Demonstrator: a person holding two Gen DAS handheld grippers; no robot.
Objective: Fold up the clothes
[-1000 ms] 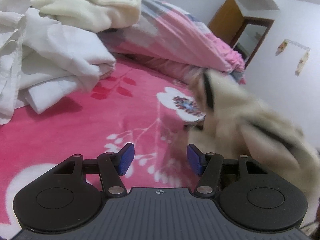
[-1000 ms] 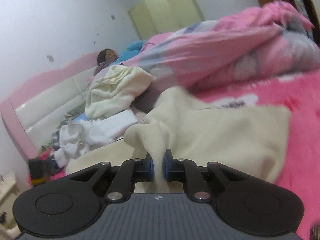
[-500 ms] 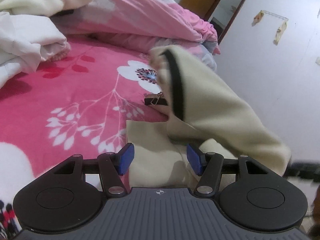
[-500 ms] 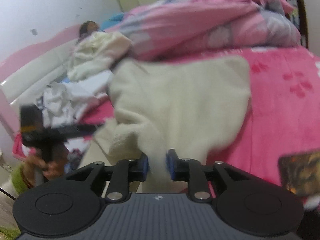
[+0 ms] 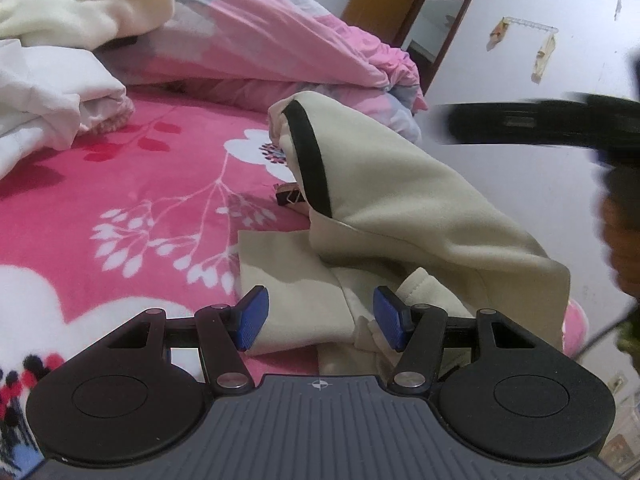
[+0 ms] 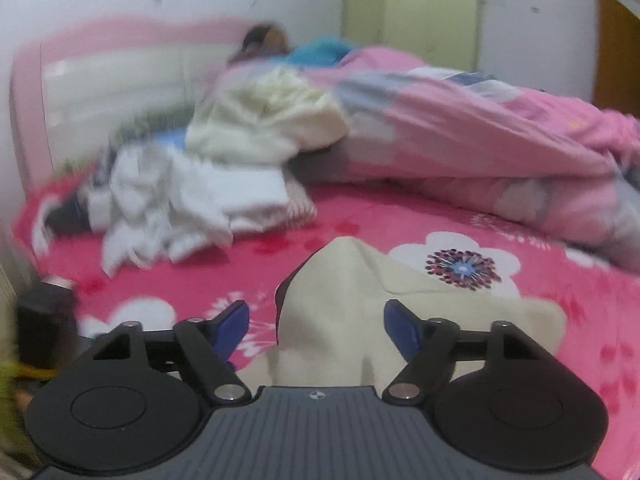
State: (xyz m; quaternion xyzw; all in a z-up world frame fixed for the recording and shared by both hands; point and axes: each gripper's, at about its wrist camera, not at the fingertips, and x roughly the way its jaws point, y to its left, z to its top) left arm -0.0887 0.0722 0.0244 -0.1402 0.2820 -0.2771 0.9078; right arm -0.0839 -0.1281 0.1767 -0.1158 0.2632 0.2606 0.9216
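A cream garment [image 5: 400, 200] with a black trim band [image 5: 308, 152] lies folded over itself on the pink flowered bedcover [image 5: 140, 184], near the bed's right edge. My left gripper [image 5: 320, 318] hovers open just above its near flat layer; the pads touch no cloth. In the right wrist view a raised fold of the same garment [image 6: 352, 292] stands between the jaws of my right gripper [image 6: 317, 326], which are opening and do not press on it. The right gripper also shows as a blurred black shape [image 5: 540, 124] at the right of the left wrist view.
A pile of white clothes [image 5: 48, 104] and a cream blanket [image 5: 80, 4] lie at the back left. A bunched pink duvet [image 5: 260, 40] runs along the far side. A small dark object [image 5: 288, 198] sits by the garment. A person [image 6: 268, 40] lies at the headboard.
My right gripper has let go of the cream garment and opened wide; the cloth has dropped onto the bed in a fold. The left gripper has moved up to the garment, still open.
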